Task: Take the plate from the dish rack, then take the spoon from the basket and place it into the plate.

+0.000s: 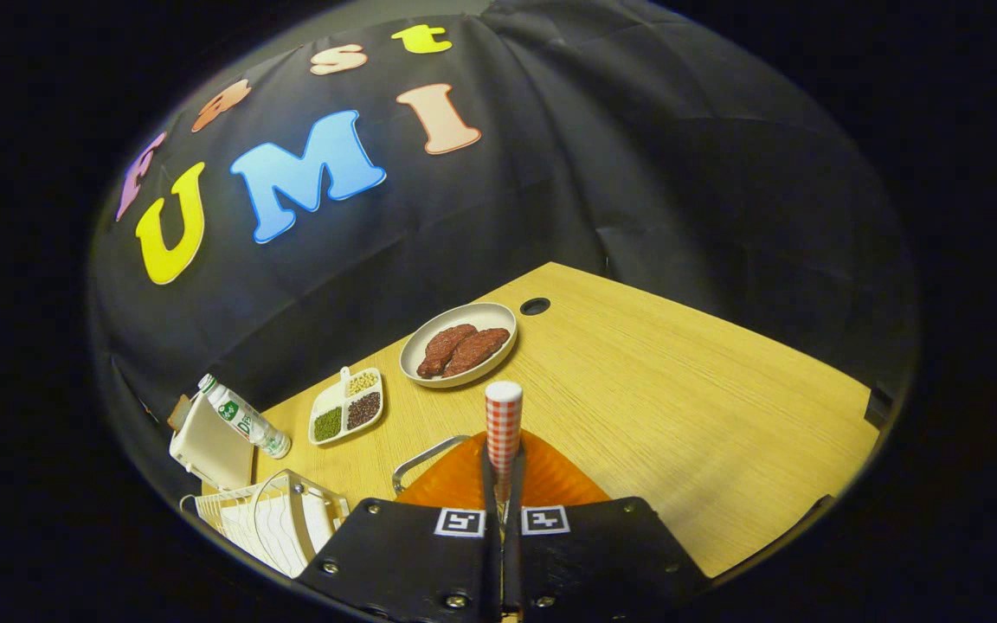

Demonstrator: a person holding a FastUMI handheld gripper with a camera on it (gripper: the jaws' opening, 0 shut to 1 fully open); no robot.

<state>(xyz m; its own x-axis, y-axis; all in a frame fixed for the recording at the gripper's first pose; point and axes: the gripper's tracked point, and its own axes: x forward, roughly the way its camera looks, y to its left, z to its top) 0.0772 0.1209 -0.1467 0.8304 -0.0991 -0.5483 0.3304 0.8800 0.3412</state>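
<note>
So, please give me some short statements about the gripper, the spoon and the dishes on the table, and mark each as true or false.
1. The gripper is shut on the checked spoon handle. True.
2. The handle stands over an orange basket. True.
3. The round plate beyond the fingers is empty. False: two brown meat pieces lie on it.
4. The divided dish lies between the bottle and the round plate. True.
5. The bottle stands upright. False: it leans, tilted.

Your gripper camera sits just behind the closed fingers (502,484), angled down across the table (680,389); the booth wall (637,156) rises at 12 o'clock.
</note>
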